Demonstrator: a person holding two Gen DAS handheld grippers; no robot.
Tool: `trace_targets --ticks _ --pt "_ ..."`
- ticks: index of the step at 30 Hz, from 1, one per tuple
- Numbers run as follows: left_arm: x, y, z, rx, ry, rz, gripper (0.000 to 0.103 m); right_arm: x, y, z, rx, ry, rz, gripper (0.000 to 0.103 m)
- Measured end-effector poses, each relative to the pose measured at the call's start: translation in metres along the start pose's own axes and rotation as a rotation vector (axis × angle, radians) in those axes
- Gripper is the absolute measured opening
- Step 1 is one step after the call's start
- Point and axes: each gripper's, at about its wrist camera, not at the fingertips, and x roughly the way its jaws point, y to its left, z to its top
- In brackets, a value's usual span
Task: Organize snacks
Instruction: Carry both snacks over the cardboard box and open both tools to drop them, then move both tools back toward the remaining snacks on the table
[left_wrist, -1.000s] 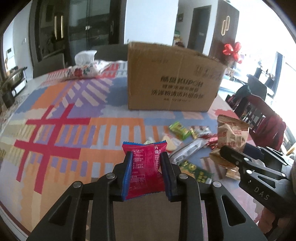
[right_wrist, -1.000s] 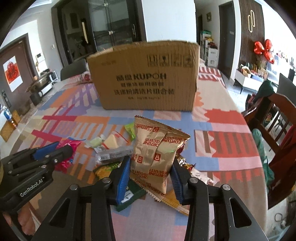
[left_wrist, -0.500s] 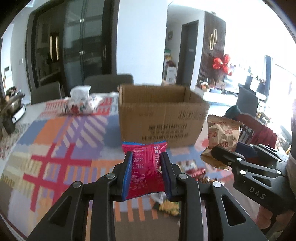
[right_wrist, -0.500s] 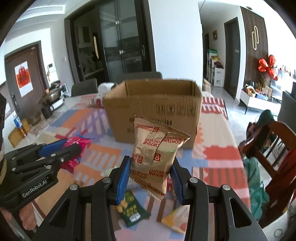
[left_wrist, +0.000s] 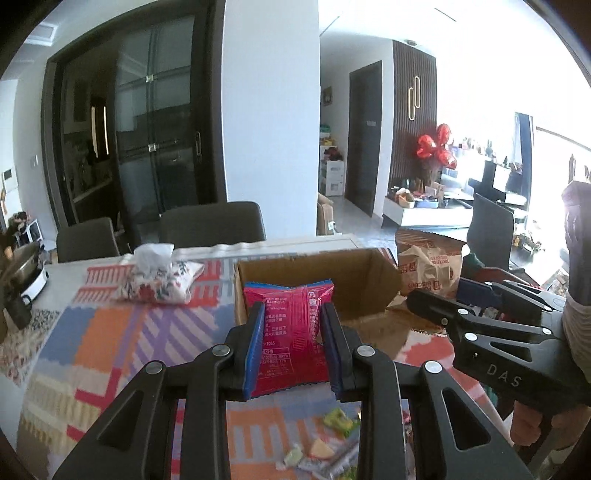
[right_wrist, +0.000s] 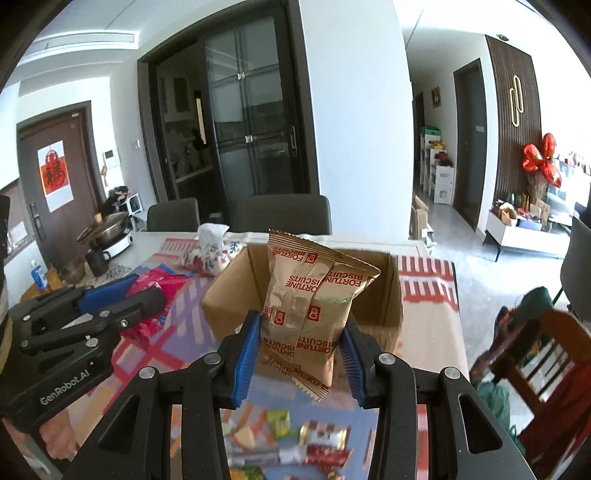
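My left gripper is shut on a pink-red snack packet, held up in front of the open cardboard box. A tan fortune biscuits bag is clamped in my right gripper, raised before the same box. In the left wrist view the right gripper and its bag hang to the right of the box. From the right wrist camera, the left gripper with the pink packet shows at the left. Loose snacks lie on the table below both grippers.
A floral tissue pouch lies on the striped tablecloth left of the box. A pot and a mug stand at the far left corner. Dark chairs stand behind the table, a wooden chair at the right.
Both grippers have risen with their packets and come nearer the box. Its open top now shows, and the loose snacks have dropped to the bottom of both views.
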Motion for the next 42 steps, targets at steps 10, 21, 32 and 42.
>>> trace_targets --ticks 10,21,32,42 --pt "0.051 0.012 0.036 -0.012 0.055 -0.041 0.03 0.04 -0.01 0.043 -0.011 0.035 -0.001 0.043" --pt "0.124 0.018 0.037 -0.07 0.22 -0.072 0.031 0.093 -0.031 0.047 0.016 0.145 -0.008 0.043" --pt "0.094 0.015 0.026 -0.02 0.175 -0.006 0.064 0.088 -0.038 0.029 0.038 0.152 -0.049 0.06" --pt "0.017 -0.001 0.004 0.024 0.041 0.013 0.079 0.015 -0.015 0.005 0.001 0.036 -0.092 0.068"
